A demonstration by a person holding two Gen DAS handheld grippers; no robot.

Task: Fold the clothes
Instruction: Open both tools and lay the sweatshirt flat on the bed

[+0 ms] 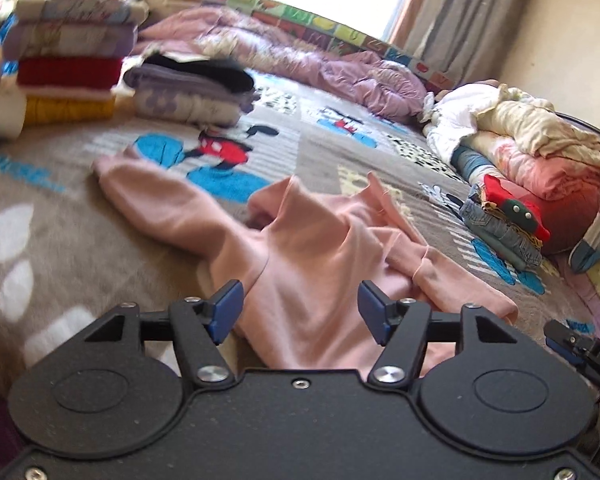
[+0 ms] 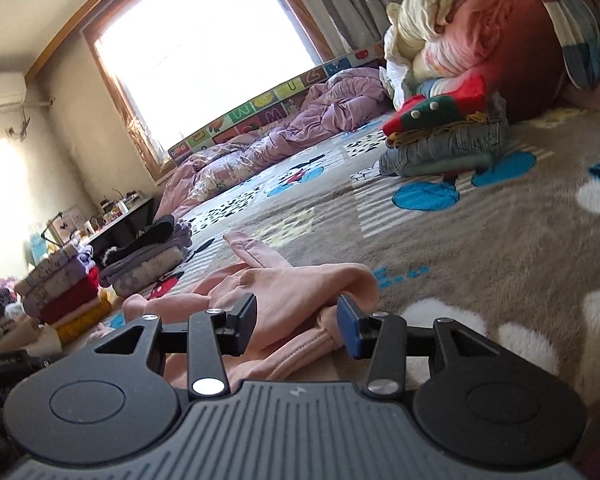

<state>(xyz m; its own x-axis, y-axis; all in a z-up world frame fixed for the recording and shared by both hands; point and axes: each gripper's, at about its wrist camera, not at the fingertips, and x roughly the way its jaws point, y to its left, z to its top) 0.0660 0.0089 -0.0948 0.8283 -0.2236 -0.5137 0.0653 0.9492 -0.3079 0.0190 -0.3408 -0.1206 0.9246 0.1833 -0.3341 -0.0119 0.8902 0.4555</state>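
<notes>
Grippers first: my left gripper sits low in the bottom centre of its view, level, with its blue-padded fingers spread apart and nothing between them but the pink garment lying beyond. My right gripper is tipped over to one side, so the whole room leans in its frame. Its jaws are also apart, and a rumpled fold of the same pink garment lies in the gap. I cannot tell whether either pad touches the cloth.

The garment is soft, matte knit, spread crumpled across the middle of the left view, one long sleeve reaching toward the left edge and ribbed cuffs bunched at the right. It rests on a plush grey blanket printed with white blobs, blue patches and a cartoon mouse.

In the upper left of the left view I see a stack of folded knits, red and yellow among them, with a lower grey and black pile beside it. A shiny lilac quilt lies heaped along the top, and at right a small folded pile holds denim under a red and green piece.
</notes>
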